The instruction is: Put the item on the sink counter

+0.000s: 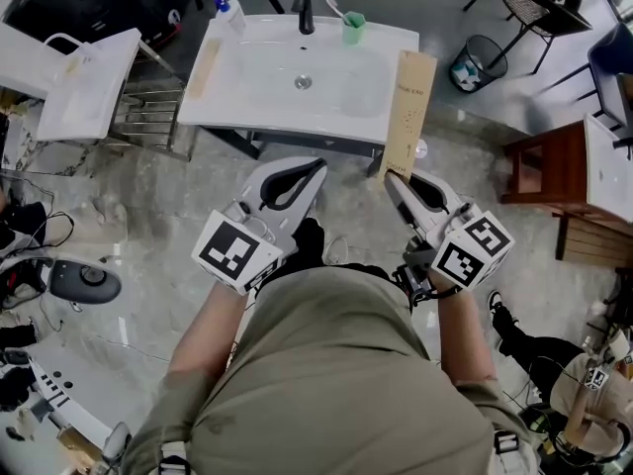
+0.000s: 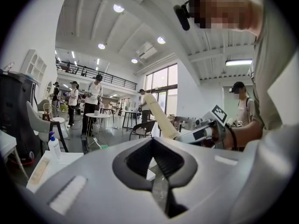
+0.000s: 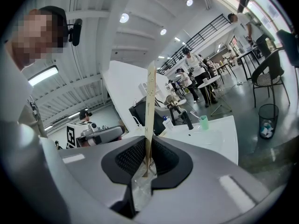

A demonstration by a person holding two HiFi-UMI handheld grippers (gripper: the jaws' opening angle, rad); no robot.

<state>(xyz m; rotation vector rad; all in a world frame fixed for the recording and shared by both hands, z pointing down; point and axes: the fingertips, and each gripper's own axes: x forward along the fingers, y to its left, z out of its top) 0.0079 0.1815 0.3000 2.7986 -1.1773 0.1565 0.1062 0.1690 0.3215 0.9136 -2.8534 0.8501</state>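
The white sink surface stands on the grey floor ahead of the person, with its basin in the middle. The surface also shows in the right gripper view, ahead and to the right of the claw.

The task's item is a long flat tan box. It is not lying on the surface. The right claw is closed on the box's near end, so the box sticks out beyond the jaws. In the head view its far part overlaps the right end of the surface; whether it touches there cannot be told. In the right gripper view the box is edge-on, a thin upright strip pinched between the two black pads of the right claw.

The left claw hangs just beside the right one, on its left. Its tips are together and it holds nothing, as its own view also shows.

A flat beige pack lies on the left of the surface. At the back stand a black tap, a spray bottle and a green cup with a toothbrush in it.
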